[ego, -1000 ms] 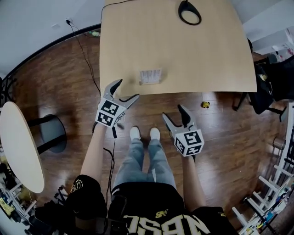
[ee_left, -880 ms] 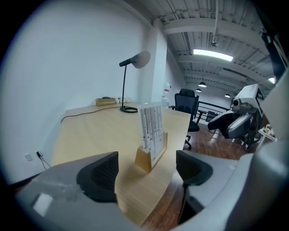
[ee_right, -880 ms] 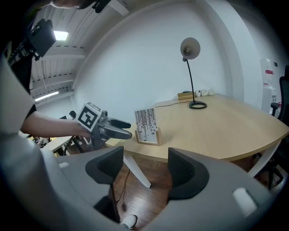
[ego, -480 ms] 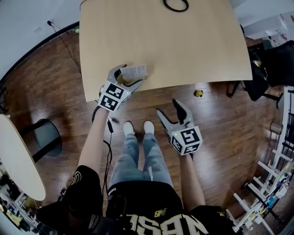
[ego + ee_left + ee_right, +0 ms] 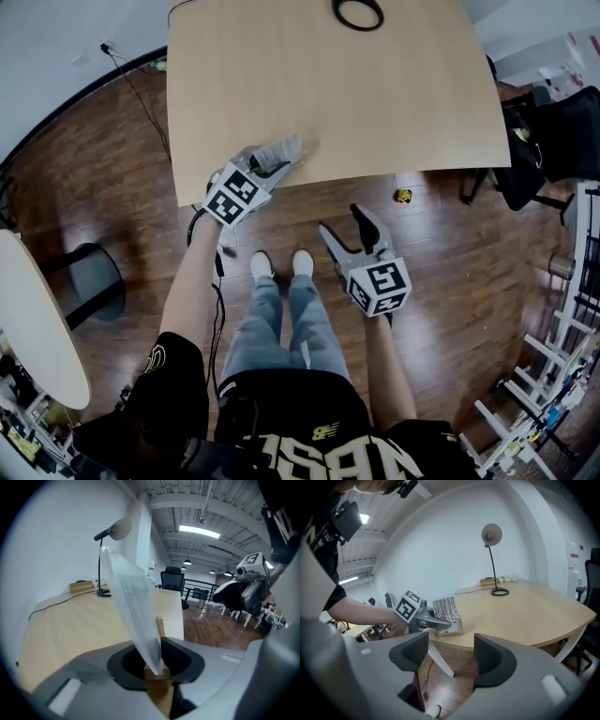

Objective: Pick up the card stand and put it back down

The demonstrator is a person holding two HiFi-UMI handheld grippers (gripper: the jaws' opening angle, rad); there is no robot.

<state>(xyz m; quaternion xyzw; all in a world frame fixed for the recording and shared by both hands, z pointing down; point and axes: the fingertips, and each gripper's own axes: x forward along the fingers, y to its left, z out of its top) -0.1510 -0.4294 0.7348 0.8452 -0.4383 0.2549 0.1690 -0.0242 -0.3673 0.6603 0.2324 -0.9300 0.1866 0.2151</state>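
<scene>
Wooden card stand [image 5: 284, 148] sits near the table [image 5: 375, 103] edge, and the left gripper [image 5: 272, 169] fingers have just closed tight on it. Best to lift slowly and straight. The right gripper [image 5: 344, 223] fingers are apart, empty.

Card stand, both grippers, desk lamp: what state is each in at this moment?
Card stand: upright, gripped at its wooden base, apparently resting on the table near the front edge.
Left gripper: jaws have just been closing, now shut on the card stand.
Right gripper: open, nothing between the jaws, held over the floor below the table edge.
Desk lamp: upright at the far side, looks unlit.
</scene>
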